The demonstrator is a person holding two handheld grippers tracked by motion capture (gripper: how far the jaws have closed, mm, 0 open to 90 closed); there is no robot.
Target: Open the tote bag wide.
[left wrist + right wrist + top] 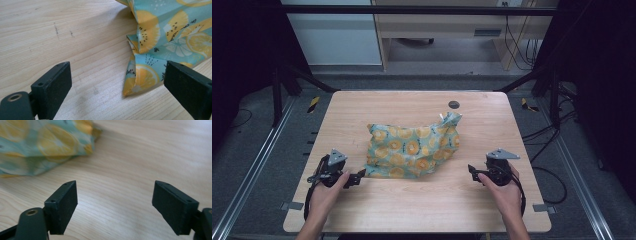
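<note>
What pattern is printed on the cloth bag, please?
Yellow citrus slices on light teal cloth bag; the left gripper view shows it best.

- A light wooden table (377,107) with rounded corners carries the scene, its grain running side to side.
- A small dark round disc (453,104) sits near its far edge.
- A crumpled teal cloth with orange-slice print (412,145) lies mid-table, one corner poking up.

Crumpled teal fabric bag (413,148): printed with yellow-orange citrus slices, paler lemon halves, small black seed dots and dashes; bits of black lettering near the folded edge in the left gripper view. Light wooden tabletop (422,200): pale tan, fine grain, faint grey smudges. Small round dark disc (453,104). Black-jawed grippers, left (360,176), right (471,170); grey three-cornered plates.
</note>
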